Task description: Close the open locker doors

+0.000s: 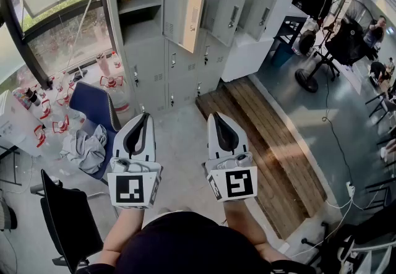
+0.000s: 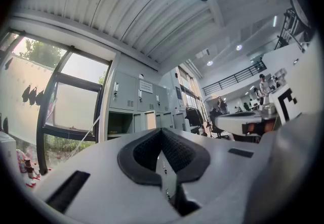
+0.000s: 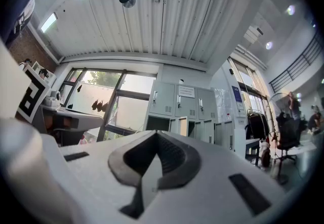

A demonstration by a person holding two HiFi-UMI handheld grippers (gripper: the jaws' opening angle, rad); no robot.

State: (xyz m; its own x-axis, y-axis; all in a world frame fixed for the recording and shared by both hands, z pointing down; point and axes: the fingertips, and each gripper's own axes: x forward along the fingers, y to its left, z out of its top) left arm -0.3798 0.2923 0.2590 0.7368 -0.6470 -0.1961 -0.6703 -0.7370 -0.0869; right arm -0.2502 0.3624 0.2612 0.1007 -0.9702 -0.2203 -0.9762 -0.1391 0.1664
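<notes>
Ahead of both grippers and well apart from them stands the grey locker bank [image 1: 154, 68], several upper doors [image 1: 228, 7] swung open. A white notice [image 3: 186, 91] sits on one top door (its print too small to read). The left gripper [image 1: 146, 115] and right gripper [image 1: 214, 115] are side by side, jaws closed on nothing, with black-and-white square markers on their cubes. Below them lies a grey concrete floor [image 1: 179, 161], to their right a wooden platform [image 1: 266, 137], and to their left a window [image 1: 68, 38].

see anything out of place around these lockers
Three locker doors stand open on the grey lockers while the rest are shut, and a grey cloth lies crumpled on the blue chair at left.
</notes>
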